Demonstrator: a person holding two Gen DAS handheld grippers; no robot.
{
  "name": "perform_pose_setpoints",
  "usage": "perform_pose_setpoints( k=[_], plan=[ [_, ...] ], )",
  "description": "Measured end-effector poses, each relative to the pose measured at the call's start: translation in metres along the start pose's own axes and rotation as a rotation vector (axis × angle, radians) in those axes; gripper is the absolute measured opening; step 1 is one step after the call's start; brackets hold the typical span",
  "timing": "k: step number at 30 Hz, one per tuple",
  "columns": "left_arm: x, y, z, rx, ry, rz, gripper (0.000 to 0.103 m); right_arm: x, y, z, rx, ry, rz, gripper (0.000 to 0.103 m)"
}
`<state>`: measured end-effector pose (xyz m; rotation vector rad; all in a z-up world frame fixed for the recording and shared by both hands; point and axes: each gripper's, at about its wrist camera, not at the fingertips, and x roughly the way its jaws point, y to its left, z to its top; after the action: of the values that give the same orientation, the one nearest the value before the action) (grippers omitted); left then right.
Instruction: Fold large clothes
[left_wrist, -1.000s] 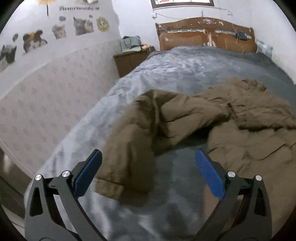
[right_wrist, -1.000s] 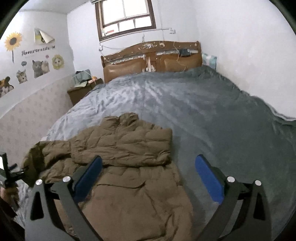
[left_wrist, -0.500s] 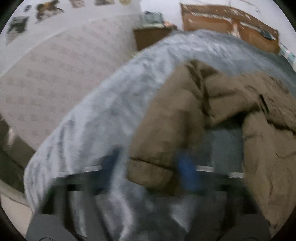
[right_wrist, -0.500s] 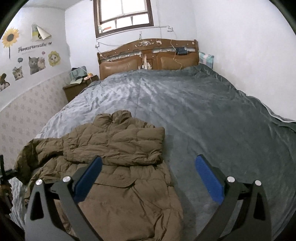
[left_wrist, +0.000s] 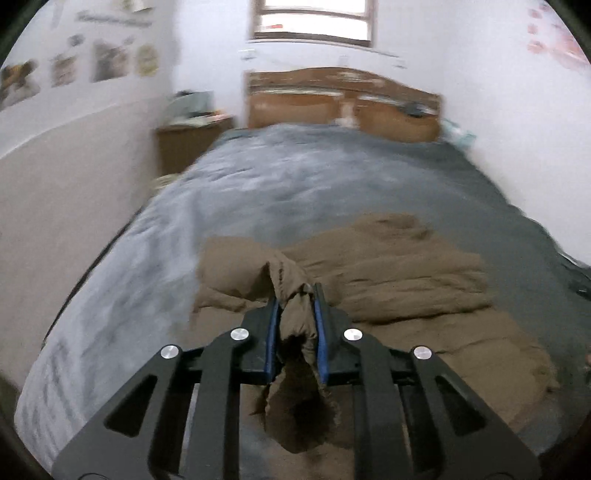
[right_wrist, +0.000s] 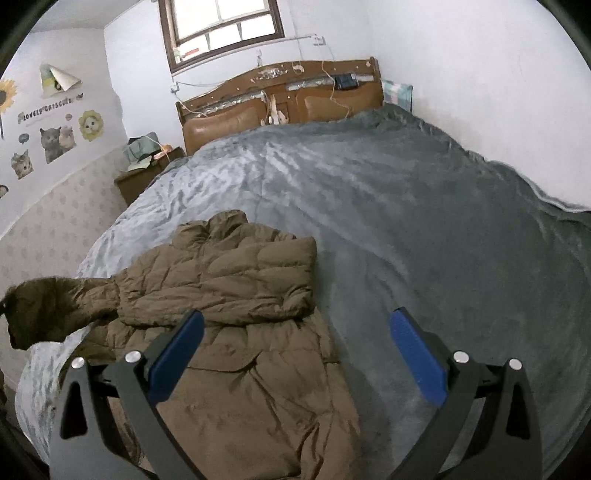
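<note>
A brown padded jacket (right_wrist: 236, 295) lies on the grey bed cover (right_wrist: 424, 229), one sleeve folded across its chest. My left gripper (left_wrist: 295, 295) is closing with the cuff of the other sleeve (left_wrist: 295, 332) pinched between its blue pads, lifted off the bed; the cuff's open end hangs below the fingers. In the right wrist view that raised sleeve (right_wrist: 55, 310) stretches out to the left edge. My right gripper (right_wrist: 295, 325) stands open above the jacket's right side and the cover, with nothing between its fingers.
A wooden headboard (right_wrist: 280, 99) stands at the far end, with a bedside cabinet (right_wrist: 147, 173) to its left holding a green bag. The wall with cat stickers (right_wrist: 55, 136) runs close along the bed's left side. Bare grey cover spreads to the right.
My left gripper has shut on the sleeve cuff and lifted it off the bed, swinging to face the headboard. My right gripper has drifted slightly, still open.
</note>
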<state>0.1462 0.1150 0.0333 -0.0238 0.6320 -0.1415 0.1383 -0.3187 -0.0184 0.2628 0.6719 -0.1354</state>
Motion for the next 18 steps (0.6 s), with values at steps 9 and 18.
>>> perform_pose_setpoints(
  k=[9,18],
  plan=[
    [0.045,-0.135,0.002,0.097,0.076,-0.276,0.015,0.010,-0.002,-0.003,0.010,0.024,0.004,0.101],
    [0.064,-0.193,-0.034,0.139,0.074,-0.331,0.100,0.018,0.000,-0.008,-0.003,0.040,0.008,0.101]
  ],
)
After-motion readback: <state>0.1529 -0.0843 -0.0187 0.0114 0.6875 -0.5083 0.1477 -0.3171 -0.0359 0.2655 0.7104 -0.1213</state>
